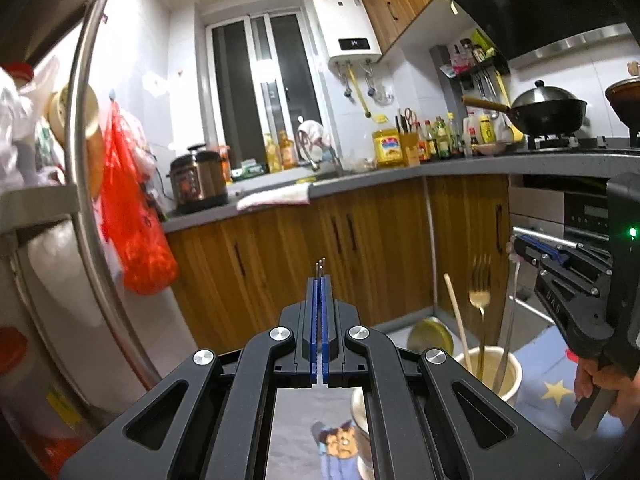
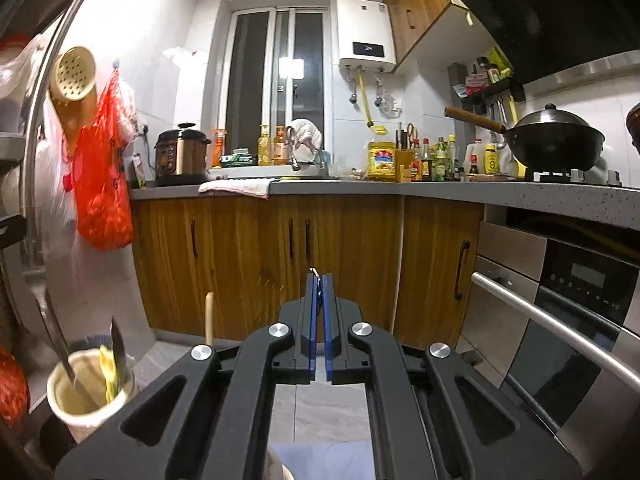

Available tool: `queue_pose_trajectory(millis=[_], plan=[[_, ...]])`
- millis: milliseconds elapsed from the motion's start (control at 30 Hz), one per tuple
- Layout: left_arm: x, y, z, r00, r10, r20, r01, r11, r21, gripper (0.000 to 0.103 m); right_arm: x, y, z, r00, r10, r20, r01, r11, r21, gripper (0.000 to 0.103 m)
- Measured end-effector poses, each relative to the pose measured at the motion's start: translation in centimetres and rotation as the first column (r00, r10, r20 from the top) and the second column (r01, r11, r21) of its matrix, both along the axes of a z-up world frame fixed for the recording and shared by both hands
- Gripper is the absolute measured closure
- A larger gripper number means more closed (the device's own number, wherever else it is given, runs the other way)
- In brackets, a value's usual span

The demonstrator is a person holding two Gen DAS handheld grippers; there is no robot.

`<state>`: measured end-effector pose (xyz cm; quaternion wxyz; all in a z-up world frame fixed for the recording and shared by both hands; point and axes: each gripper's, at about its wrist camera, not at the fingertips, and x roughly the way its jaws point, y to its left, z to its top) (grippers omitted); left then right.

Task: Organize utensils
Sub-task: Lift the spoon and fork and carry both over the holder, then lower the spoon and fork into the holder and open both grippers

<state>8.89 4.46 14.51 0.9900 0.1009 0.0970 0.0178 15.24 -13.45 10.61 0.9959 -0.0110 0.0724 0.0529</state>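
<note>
From the left wrist, the room was a narrow kitchen: a grey worktop (image 1: pixel 360 180) ran over wooden cabinets (image 1: pixel 304 240) ahead of the left hand-held gripper (image 1: pixel 320 280), with a window (image 1: pixel 264 88), a water heater (image 1: pixel 348 32) and a pressure cooker (image 1: pixel 198 180) beyond, and a wok (image 1: pixel 548 112) on the stove to its right. A red bag (image 1: pixel 132 220) hung to its left. The left hand-held gripper's blue pads were pressed together, pinching thin metal prongs (image 1: pixel 321 266) that poked out past the tips; what utensil they belonged to could not be told. Below and to its right stood a cream utensil cup (image 1: pixel 508 372) holding a gold fork (image 1: pixel 480 296), a wooden chopstick (image 1: pixel 456 312) and a silver handle (image 1: pixel 512 320), on a blue star-patterned cloth (image 1: pixel 552 388). Only this view showed the right hand-held gripper (image 1: pixel 516 248) from the side, with a hand (image 1: pixel 600 376) on its grip.

From the right wrist, the same worktop (image 2: pixel 440 192) and cabinets (image 2: pixel 260 240) lay ahead, an oven (image 2: pixel 560 320) to the right. The right hand-held gripper (image 2: pixel 319 284) was closed on a thin metal piece (image 2: pixel 316 271) at its tips. The cup (image 2: pixel 88 400) sat low to its left, a knife blade (image 2: pixel 118 344) and the wooden stick (image 2: pixel 209 316) visible there.
</note>
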Motion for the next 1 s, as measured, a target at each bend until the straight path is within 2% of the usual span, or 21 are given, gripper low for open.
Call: queue_pose_trajectory(millis=[200, 433, 767, 1000], plan=[[-0.1, -0.5, -2.4, 0.999, -0.014, -0.032, 0.014, 1.0, -0.007, 0.101, -1.0, 1.4, -1.9, 0.999, 0.032, 0.02, -0.03, 0.997, -0.07, 0.101], [0.2, -0.7, -3.8, 0.995, -0.051, -0.088, 0.048, 0.998, -0.033, 0.101, -0.8, 1.9, -2.7, 0.997, 0.078, -0.021, -0.079, 0.995, -0.064, 0.101], [0.8, -0.3, -4.8, 0.99, -0.053, -0.13, 0.047, 0.998, -0.049, 0.101, 0.2, 0.6, -3.4, 0.988, 0.112, -0.103, -0.11, 0.993, 0.033, 0.1], [0.8, -0.2, -4.7, 0.99, -0.047, -0.135, 0.039, 0.997, -0.06, 0.1, 0.4, 0.4, -3.6, 0.986, 0.118, -0.117, -0.113, 0.993, 0.046, 0.1]])
